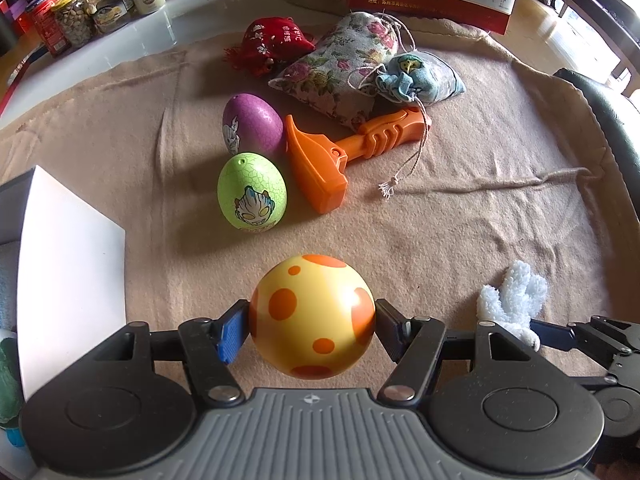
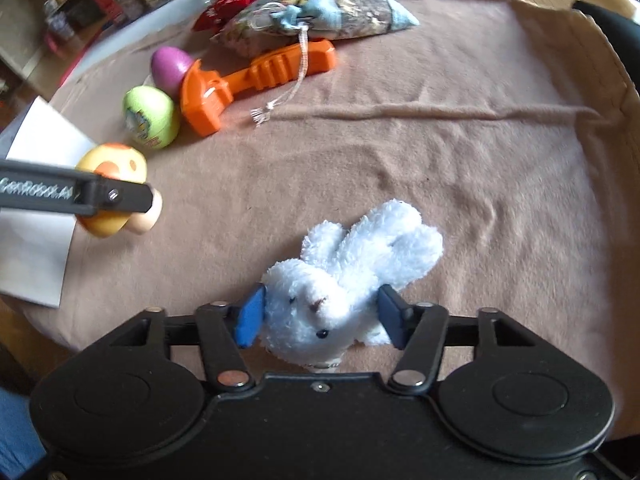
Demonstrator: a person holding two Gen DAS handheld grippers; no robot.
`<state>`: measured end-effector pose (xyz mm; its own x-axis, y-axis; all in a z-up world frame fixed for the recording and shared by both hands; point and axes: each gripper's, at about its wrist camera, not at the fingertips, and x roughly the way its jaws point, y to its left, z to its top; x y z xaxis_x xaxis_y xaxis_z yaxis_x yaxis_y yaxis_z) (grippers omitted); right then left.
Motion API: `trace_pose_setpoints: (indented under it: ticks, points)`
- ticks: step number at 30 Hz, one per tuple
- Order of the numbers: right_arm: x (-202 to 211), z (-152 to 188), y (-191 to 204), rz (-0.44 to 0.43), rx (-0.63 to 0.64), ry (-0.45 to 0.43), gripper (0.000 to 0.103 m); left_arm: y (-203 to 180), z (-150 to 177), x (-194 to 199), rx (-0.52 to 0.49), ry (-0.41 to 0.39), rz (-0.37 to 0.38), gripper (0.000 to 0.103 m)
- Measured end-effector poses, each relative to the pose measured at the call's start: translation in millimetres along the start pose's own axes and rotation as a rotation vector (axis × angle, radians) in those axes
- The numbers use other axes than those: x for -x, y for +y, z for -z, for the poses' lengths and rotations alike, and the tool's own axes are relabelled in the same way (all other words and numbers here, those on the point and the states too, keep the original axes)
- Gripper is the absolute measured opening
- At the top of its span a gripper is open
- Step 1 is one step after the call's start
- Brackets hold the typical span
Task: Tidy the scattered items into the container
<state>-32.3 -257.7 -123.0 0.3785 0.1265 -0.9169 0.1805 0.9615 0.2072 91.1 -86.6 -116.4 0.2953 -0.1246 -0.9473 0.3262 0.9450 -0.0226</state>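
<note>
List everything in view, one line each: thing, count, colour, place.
spotted egg: 1, yellow-orange, between left fingers
plush rabbit: 1, white, between right fingers
toy eggs: 2, green, purple, mid-blanket
toy hammer: 1, orange, beside eggs
pouches: 3, floral, red, blue, far side
blanket: 1, tan, underneath
box: 1, white, left edge
jars: several, far left
left gripper: black
right gripper: black

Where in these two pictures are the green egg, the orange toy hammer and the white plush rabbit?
green egg (image 1: 252, 194): left wrist view, on its printed front.
orange toy hammer (image 1: 316, 168): left wrist view, on its head.
white plush rabbit (image 2: 316, 320): right wrist view, on its face.
</note>
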Motion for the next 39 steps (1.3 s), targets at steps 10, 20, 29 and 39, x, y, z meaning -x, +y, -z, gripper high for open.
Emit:
trace_pose_setpoints:
  ticks: [10,20,29,39]
  points:
    - [13,-11,-18,-0.08,-0.095,0.003,0.043,-1,0,2,-0.011,0.001,-0.012,0.067]
    - [-1,0,-68,-0.193,-0.482,0.038,0.068,-2,1,-3,-0.017,0.017,-0.017,0.067]
    - [-14,-22,-18,-0.111,-0.216,0.019,0.048,-2,1,-2,-0.019,0.019,-0.026,0.067]
    - [7,-28,10,-0.104,-0.023,-0.017,0.018,-2,1,0,-0.038,0.019,-0.051,0.067]
